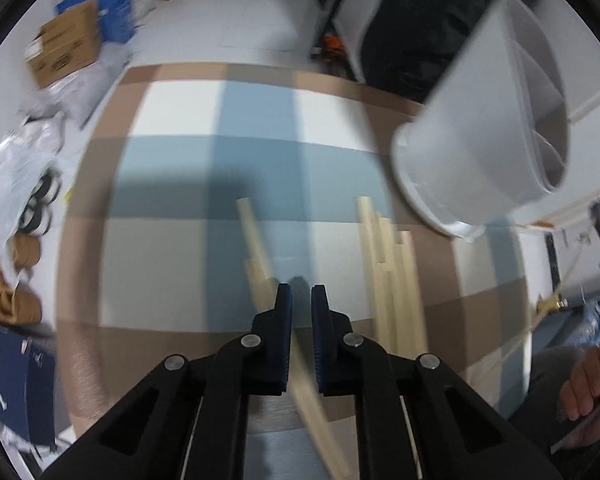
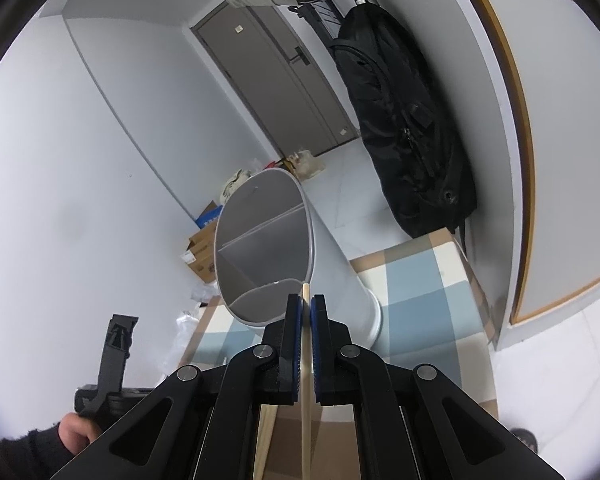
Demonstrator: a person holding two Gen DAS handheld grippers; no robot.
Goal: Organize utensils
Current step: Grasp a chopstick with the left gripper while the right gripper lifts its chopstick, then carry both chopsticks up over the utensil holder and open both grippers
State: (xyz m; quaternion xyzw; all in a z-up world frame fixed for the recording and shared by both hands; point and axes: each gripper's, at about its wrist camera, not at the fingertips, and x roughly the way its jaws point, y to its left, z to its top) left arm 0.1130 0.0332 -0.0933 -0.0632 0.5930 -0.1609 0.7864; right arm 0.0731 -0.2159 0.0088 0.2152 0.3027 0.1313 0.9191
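The grey holder point(image 2: 266, 248) stands just ahead of the right tongs point(image 2: 306, 304), its compartments unblocked.

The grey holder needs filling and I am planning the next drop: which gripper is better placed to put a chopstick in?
Right. The right gripper is shut on a chopstick whose tip points at the grey holder mouth. The left gripper grips nothing, hovering over loose chopsticks.

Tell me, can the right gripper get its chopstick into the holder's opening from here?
Probably yes. The right gripper is shut on a chopstick whose tip sits just before the white utensil holder. Its divided mouth faces the gripper, and nothing lies between.
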